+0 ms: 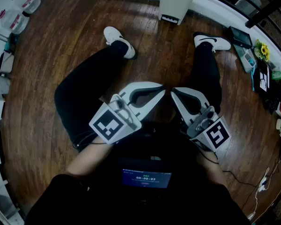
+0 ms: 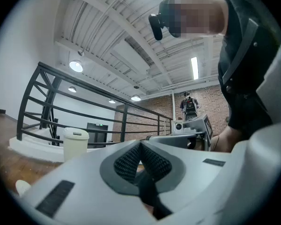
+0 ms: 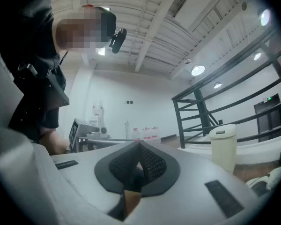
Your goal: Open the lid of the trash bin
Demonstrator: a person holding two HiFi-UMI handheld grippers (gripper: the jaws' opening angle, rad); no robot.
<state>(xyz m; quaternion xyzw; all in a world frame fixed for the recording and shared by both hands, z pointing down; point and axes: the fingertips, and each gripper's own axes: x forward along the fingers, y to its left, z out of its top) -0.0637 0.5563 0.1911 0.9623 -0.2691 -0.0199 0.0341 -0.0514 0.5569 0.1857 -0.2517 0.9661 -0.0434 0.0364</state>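
The head view looks steeply down from above the person's lap onto the wooden floor (image 1: pixel 61 46), with the trash bin (image 1: pixel 177 1) at the far edge. The camera on the left gripper (image 1: pixel 162 93) sits low, close behind its jaws, tilted up toward the railing (image 2: pixel 84 109) and the ceiling. The camera on the right gripper (image 1: pixel 174 92) does likewise. All three views share the bin, and each gripper view also catches the other gripper and the person.

Wood floor (image 1: pixel 61 41) w/ trash bin (image 1: pixel 177 1) upright, white shoes (image 1: pixel 118 39), clutter (image 1: pixel 267 81) at edge.
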